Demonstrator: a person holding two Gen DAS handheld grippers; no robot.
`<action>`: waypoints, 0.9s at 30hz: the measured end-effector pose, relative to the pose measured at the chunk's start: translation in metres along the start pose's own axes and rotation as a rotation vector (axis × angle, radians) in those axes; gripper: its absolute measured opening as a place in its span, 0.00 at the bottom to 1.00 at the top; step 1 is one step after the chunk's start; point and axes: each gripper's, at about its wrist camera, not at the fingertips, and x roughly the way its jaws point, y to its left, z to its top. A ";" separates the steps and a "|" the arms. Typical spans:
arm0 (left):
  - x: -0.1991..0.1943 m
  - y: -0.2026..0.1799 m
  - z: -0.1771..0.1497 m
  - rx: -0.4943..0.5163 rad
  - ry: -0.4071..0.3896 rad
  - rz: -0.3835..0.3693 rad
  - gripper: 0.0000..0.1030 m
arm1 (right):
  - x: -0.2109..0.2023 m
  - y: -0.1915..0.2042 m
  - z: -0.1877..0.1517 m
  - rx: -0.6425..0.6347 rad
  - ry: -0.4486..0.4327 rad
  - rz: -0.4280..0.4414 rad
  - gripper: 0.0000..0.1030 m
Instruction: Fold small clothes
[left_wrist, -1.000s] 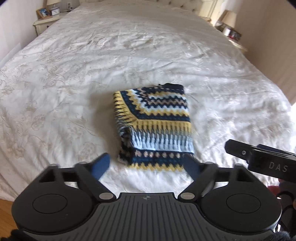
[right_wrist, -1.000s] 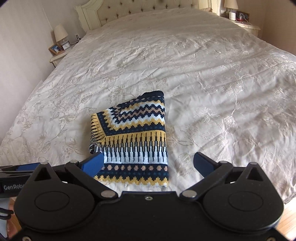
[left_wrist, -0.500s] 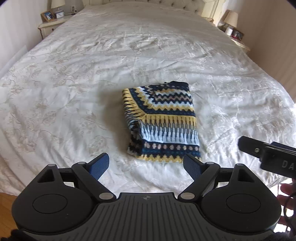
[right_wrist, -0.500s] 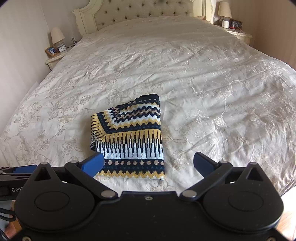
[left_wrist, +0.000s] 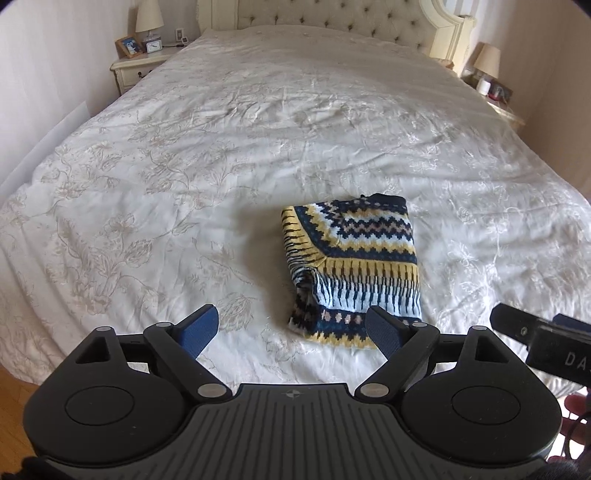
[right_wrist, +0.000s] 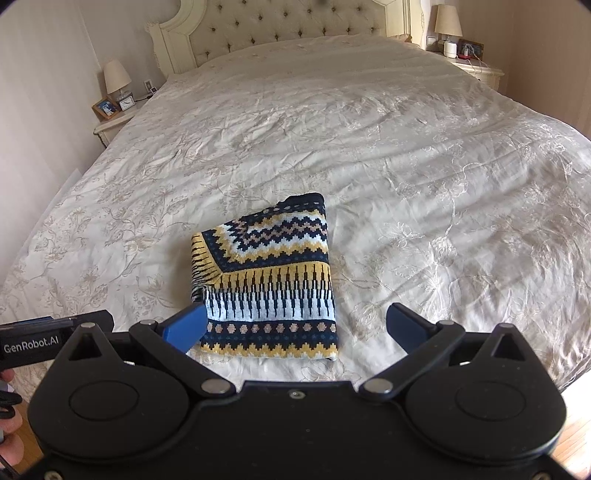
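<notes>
A small knitted sweater, navy, yellow and white in zigzag bands, lies folded into a neat rectangle near the foot of the bed. In the right wrist view the sweater sits just ahead of the fingers. My left gripper is open and empty, held back over the bed's near edge, the sweater ahead and to its right. My right gripper is also open and empty, above the sweater's near hem. Each view catches the other gripper's body at its side edge.
The bed has a cream floral bedspread and a tufted headboard. Nightstands with lamps stand at both sides: one on the left, another on the right. Wooden floor shows below the bed's foot.
Both grippers have pulled back and risen from the sweater, so more of the bed and the headboard shows. The folded sweater has stayed in place. Both stay open.
</notes>
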 end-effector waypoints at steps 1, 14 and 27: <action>0.001 -0.001 0.000 0.007 0.004 0.008 0.85 | 0.000 0.001 0.000 0.001 -0.001 -0.001 1.00; 0.011 -0.006 -0.010 0.048 0.076 0.005 0.78 | -0.001 0.001 0.000 -0.010 0.008 -0.040 1.00; 0.020 -0.006 -0.015 0.049 0.128 0.005 0.71 | 0.003 0.000 -0.004 -0.009 0.042 -0.064 1.00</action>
